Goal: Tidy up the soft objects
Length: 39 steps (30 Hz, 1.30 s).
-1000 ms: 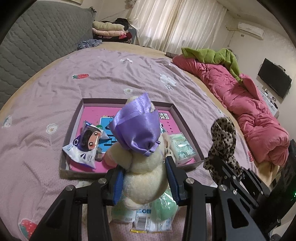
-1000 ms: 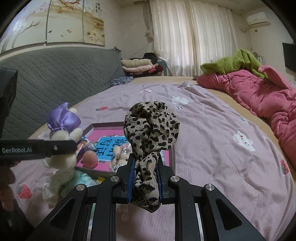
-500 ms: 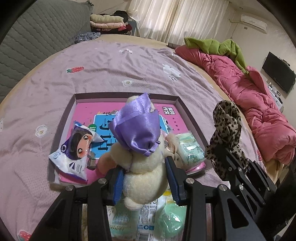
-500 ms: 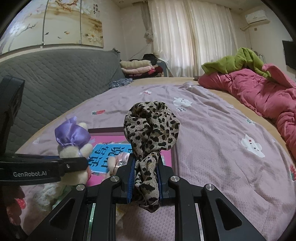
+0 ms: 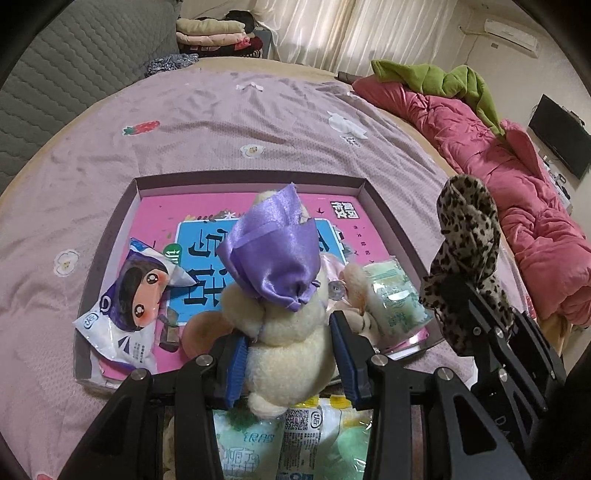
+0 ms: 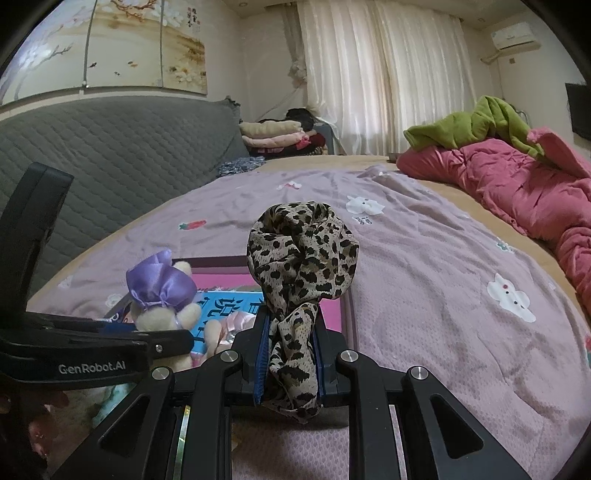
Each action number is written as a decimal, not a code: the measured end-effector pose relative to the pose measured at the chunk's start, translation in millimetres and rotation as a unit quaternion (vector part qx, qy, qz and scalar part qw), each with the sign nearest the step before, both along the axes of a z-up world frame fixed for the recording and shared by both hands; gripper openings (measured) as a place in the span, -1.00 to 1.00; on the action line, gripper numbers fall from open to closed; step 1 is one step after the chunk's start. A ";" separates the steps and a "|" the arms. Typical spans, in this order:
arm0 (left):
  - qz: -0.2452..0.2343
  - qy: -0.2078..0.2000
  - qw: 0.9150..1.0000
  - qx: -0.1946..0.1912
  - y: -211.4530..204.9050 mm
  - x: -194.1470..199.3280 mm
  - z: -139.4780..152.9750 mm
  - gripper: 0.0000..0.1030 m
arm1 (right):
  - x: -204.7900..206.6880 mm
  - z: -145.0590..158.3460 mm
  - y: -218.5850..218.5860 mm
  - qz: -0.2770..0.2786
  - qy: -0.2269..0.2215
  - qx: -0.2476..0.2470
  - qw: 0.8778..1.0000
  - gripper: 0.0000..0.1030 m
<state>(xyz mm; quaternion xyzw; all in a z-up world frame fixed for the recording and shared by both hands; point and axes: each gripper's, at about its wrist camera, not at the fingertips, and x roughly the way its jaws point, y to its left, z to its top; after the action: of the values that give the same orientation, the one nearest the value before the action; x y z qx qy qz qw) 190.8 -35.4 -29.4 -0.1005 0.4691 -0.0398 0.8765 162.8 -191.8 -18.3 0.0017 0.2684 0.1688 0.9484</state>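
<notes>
My left gripper [image 5: 286,345] is shut on a cream plush toy [image 5: 291,339] with a purple satin cap, held over the near edge of a shallow box [image 5: 243,177] with a pink and blue lining. The toy also shows in the right wrist view [image 6: 162,295]. My right gripper [image 6: 291,354] is shut on a leopard-print scarf [image 6: 303,258], held above the bed to the right of the box; the scarf also shows in the left wrist view [image 5: 465,236]. In the box lie a cartoon-face snack bag [image 5: 129,299] and a green tissue pack [image 5: 395,295].
The purple bedsheet [image 5: 221,122] spreads beyond the box. Green-printed packets [image 5: 280,439] lie under my left gripper. A pink quilt [image 5: 498,177] with a green garment [image 5: 443,77] lies on the right. Folded clothes [image 5: 214,31] and a grey headboard [image 6: 129,147] stand at the back.
My left gripper has carried the plush toy forward, over the box's near edge. My right gripper has moved forward a little with the scarf. Both stay shut.
</notes>
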 end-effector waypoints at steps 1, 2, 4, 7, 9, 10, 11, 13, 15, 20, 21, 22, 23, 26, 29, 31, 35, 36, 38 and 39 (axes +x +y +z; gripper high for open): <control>0.000 0.003 1.000 0.001 -0.1 1.3 -1.8 -0.18 | 1.2 -0.5 0.7 0.002 0.000 -0.001 1.000 -0.61; 0.000 0.004 1.000 0.001 0.1 2.3 -3.0 -0.18 | 1.3 -1.3 1.3 0.003 -0.001 -0.002 1.000 -0.61; 0.000 0.008 1.000 0.003 -0.1 4.6 -5.8 -0.18 | 3.6 -2.8 3.3 0.006 0.000 -0.007 1.000 -0.61; -0.004 0.011 1.000 0.005 -1.7 7.3 -8.7 -0.18 | 6.9 -6.7 4.5 0.008 0.005 -0.011 1.000 -0.60; -0.009 0.013 1.000 0.011 -4.0 9.1 -9.5 -0.18 | 8.7 -9.0 4.9 0.009 0.010 -0.012 1.000 -0.60; -0.011 0.014 1.000 0.013 -5.3 10.1 -9.9 -0.18 | 9.8 -10.2 4.2 0.010 0.013 -0.011 1.000 -0.59; -0.012 0.015 1.000 0.016 -6.6 11.1 -10.1 -0.17 | 11.8 -12.0 3.9 0.012 0.019 -0.010 1.000 -0.59; -0.016 0.017 1.000 0.016 -8.4 12.0 -10.3 -0.17 | 14.3 -13.3 3.1 0.012 0.023 -0.012 1.000 -0.57; -0.018 0.019 0.999 0.019 -10.3 12.8 -10.6 -0.17 | 16.9 -17.7 3.7 0.015 0.035 -0.016 0.999 -0.57; -0.022 0.023 0.999 0.019 -13.1 14.7 -10.4 -0.17 | 20.5 -27.5 5.5 0.015 0.053 -0.031 0.998 -0.56; -0.022 0.024 0.999 0.018 -13.3 15.3 -10.7 -0.17 | 20.9 -28.2 5.4 0.014 0.054 -0.034 0.998 -0.56; -0.022 0.026 0.999 0.016 -13.9 16.0 -10.8 -0.17 | 21.2 -28.9 5.4 0.013 0.055 -0.037 0.998 -0.56; -0.022 0.026 0.999 0.016 -14.7 16.1 -10.6 -0.17 | 21.7 -30.2 5.0 0.009 0.057 -0.042 0.997 -0.56; -0.024 0.028 0.999 0.019 -16.7 17.5 -10.7 -0.17 | 25.0 -34.4 2.2 0.007 0.069 -0.037 0.997 -0.54; -0.021 0.028 0.999 0.018 -15.9 18.0 -11.2 -0.17 | 25.8 -35.5 -1.1 0.005 0.071 -0.034 0.997 -0.41; -0.020 0.028 0.999 0.018 -16.2 17.8 -11.3 -0.17 | 25.5 -35.3 -2.9 0.003 0.069 -0.031 0.997 -0.30; -0.019 0.029 0.999 0.019 -16.2 18.4 -11.4 -0.17 | 23.6 -34.3 -5.2 0.006 0.065 -0.023 0.998 -0.06; -0.019 0.029 0.999 0.019 -16.3 18.6 -11.6 -0.17 | 22.9 -33.7 -5.3 0.007 0.064 -0.022 0.998 -0.03; -0.017 0.029 0.999 0.019 -15.9 18.9 -11.9 -0.17 | 21.1 -32.7 -5.0 0.005 0.058 -0.023 0.998 0.03; -0.016 0.030 0.999 0.019 -15.5 19.2 -12.2 -0.17 | 20.8 -32.6 -5.1 0.005 0.059 -0.022 0.998 0.06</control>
<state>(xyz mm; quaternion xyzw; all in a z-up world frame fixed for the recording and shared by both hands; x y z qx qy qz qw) 210.0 -50.8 -41.6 -0.0773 0.4974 -0.0420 0.8631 183.6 -196.9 -50.8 -0.0105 0.3271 0.1669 0.9301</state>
